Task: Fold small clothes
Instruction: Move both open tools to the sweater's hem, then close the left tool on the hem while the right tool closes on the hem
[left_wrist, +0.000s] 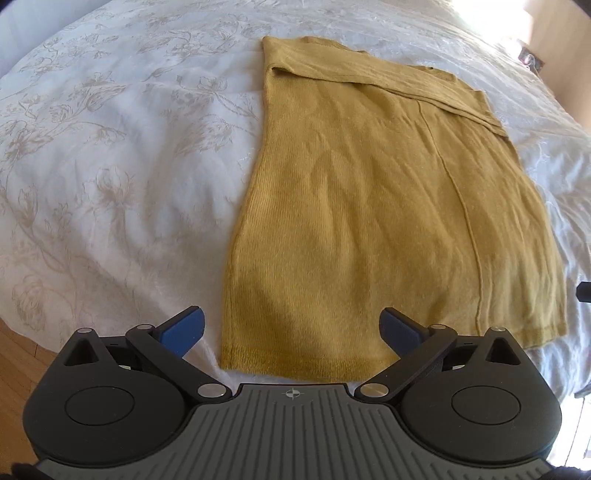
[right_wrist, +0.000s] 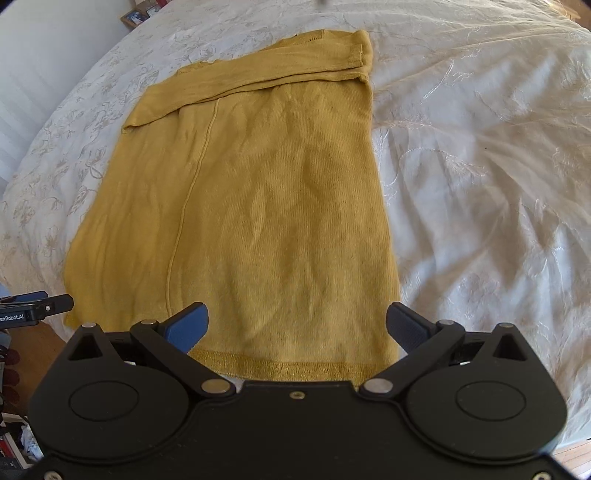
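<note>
Mustard knit garment (left_wrist: 373, 206) lies flat on the white embroidered bedspread (left_wrist: 110, 166), its sides already turned in to a long panel and a sleeve (right_wrist: 266, 70) laid across the far end. The ribbed hem (right_wrist: 284, 365) is nearest me, at the bed's edge. I hold the left gripper (left_wrist: 291, 328) over the hem's left corner, fingers spread wide and empty; the right gripper (right_wrist: 297, 325) hangs over the hem's right part, likewise fully parted with nothing between the pads. I judge the cloth light, soft and limp, with a loose knit that will stretch and sag if lifted from one point, and the stacked layers may slip apart. I would pinch both hem corners through all layers, one per gripper, and carry them together toward the sleeve end.
</note>
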